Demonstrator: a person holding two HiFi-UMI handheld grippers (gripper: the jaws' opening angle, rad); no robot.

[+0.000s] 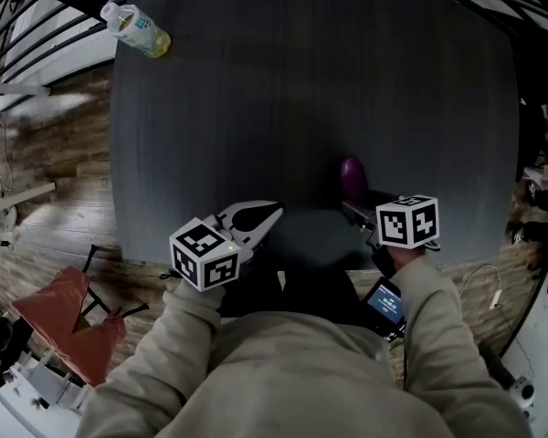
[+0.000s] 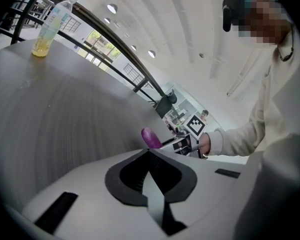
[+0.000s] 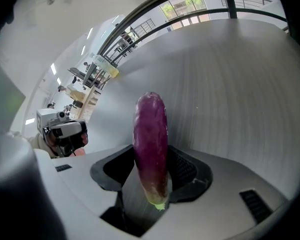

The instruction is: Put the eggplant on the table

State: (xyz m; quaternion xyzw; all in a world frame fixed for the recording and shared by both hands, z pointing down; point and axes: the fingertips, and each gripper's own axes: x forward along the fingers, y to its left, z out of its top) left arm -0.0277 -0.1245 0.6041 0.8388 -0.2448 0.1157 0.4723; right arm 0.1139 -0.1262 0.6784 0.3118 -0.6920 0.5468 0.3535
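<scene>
While the right tool (image 3: 151, 159) grips the glossy purple eggplant (image 3: 150, 129) over the dark grey desk (image 3: 240, 84), lowering and letting go seem next; the left tool (image 2: 149, 151) sits closed, empty.

Eggplant (image 3: 150, 139): glossy deep purple, pale yellow-green at the stem end. Table (image 1: 301, 108): dark grey with fine straight streaks. Bottle (image 1: 135, 27): clear, yellowish liquid, pale label with teal print. Left gripper (image 1: 272, 212) and right gripper (image 1: 350, 211): light grey-white shells, black ribbed pads; the cube on each is white with black square markers. Sleeves (image 1: 438, 318): beige. Floor (image 1: 55, 153): brown wood planks, pale glare patches. Flat object (image 1: 68, 322) on the floor: red-orange.
</scene>
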